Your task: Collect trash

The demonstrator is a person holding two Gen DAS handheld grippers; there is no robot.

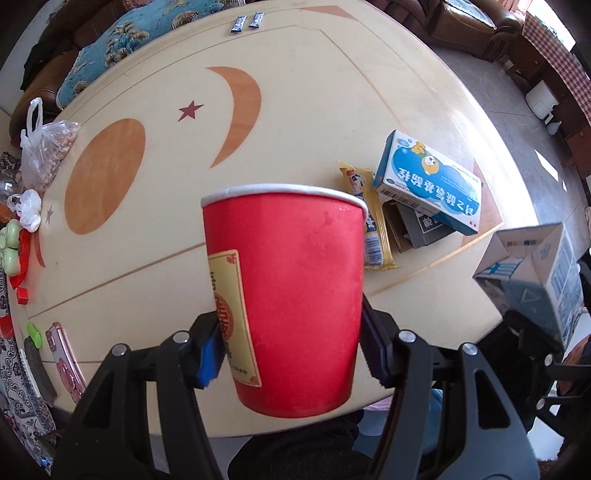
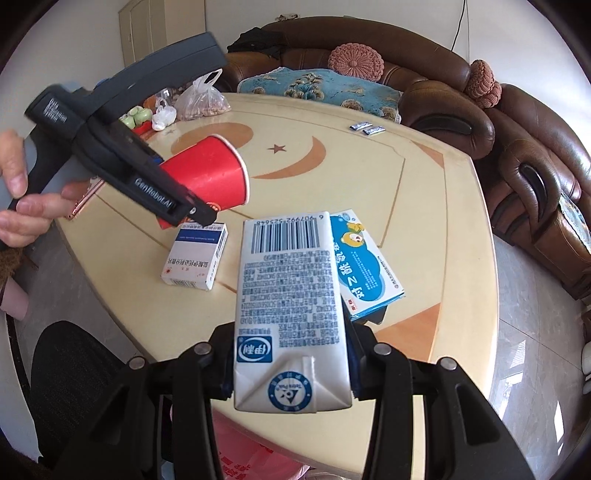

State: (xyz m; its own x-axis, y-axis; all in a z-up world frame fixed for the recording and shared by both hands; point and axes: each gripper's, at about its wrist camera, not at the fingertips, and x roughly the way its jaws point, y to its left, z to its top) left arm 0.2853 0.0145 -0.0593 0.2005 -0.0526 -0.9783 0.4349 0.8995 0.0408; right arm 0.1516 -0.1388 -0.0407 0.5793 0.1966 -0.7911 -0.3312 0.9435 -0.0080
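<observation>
The left tongs (image 1: 291, 350) are showing black linkage arms with silver rivets and blue pads. At the left edge of the right view, a bare hand (image 2: 14, 192) is showing beside white "GenRobot.AI" lettering.

We see a cream table (image 2: 424, 229) with inlaid orange moon (image 2: 295, 162), star (image 2: 277, 148) and oval (image 1: 103, 177) shapes. Beyond its far edge stands a brown leather sofa (image 2: 436, 85), curving round to the right, with a blue patterned cover (image 2: 317, 86) on the seat and a pink round cushion (image 2: 356, 61) on the back. The wall (image 2: 406, 22) behind is pale, with a cabinet door (image 2: 162, 29) at the far left. The floor (image 2: 535, 332) on the right is grey tile, bright with daylight.
</observation>
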